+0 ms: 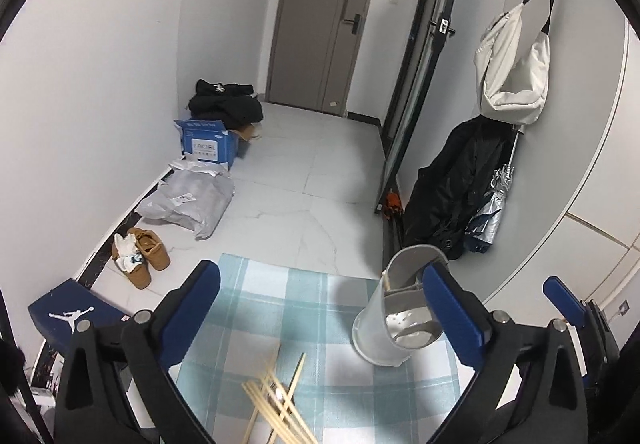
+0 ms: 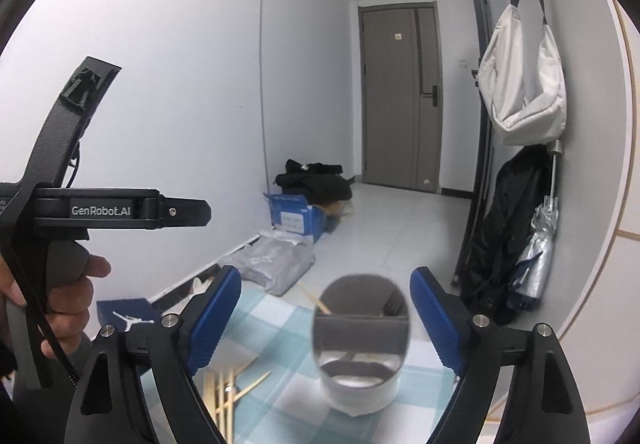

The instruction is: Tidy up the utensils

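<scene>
Checked cloth [image 1: 256,296] on your surface, chopsticks [image 1: 276,400] cut off below, holder [image 2: 360,344] blurred, both grippers' jaws spread, left gripper [image 1: 320,308], right gripper [image 2: 326,308].

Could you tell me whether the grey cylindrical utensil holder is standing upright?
Upright: the grey cylindrical utensil holder stands base-down on the checked cloth, mouth up.

light: even, cool, indoor | shadows: soft | edges: strong fisheye bending, dark corners | blur: utensil holder [image 2: 361,340] soft in right view

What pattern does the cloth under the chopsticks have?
The checked cloth has a light blue and white plaid pattern, clearest in the left wrist view.
</scene>
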The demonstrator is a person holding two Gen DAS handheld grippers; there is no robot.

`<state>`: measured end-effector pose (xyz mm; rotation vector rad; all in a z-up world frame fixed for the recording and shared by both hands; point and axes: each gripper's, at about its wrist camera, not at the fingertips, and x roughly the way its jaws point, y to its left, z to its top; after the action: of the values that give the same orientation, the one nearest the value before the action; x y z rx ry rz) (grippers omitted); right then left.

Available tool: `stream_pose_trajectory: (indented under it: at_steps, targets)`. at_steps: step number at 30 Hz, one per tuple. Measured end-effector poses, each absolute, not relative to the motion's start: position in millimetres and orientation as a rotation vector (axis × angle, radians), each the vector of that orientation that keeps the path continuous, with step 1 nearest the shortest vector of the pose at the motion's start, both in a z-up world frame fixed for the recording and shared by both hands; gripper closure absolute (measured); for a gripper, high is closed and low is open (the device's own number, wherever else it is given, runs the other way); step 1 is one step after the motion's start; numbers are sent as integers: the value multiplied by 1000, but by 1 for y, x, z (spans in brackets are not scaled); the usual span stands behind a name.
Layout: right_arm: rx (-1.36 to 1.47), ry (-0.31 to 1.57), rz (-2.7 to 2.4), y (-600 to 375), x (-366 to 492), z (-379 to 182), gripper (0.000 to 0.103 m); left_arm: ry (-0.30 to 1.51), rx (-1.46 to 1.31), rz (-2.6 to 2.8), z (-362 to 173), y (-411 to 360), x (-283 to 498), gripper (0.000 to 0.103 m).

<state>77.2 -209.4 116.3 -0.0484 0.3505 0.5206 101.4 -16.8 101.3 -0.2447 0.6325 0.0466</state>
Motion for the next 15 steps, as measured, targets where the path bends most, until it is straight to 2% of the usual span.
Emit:
stream_pose_trajectory:
  at_steps: [8,15]
  targets:
    - [-20,371,509,-198,56,96,9,593,-247,129,75,-1,74,2]
    - [-49,413,529,-181,47,72,9,626,-281,179,42,17,62,2]
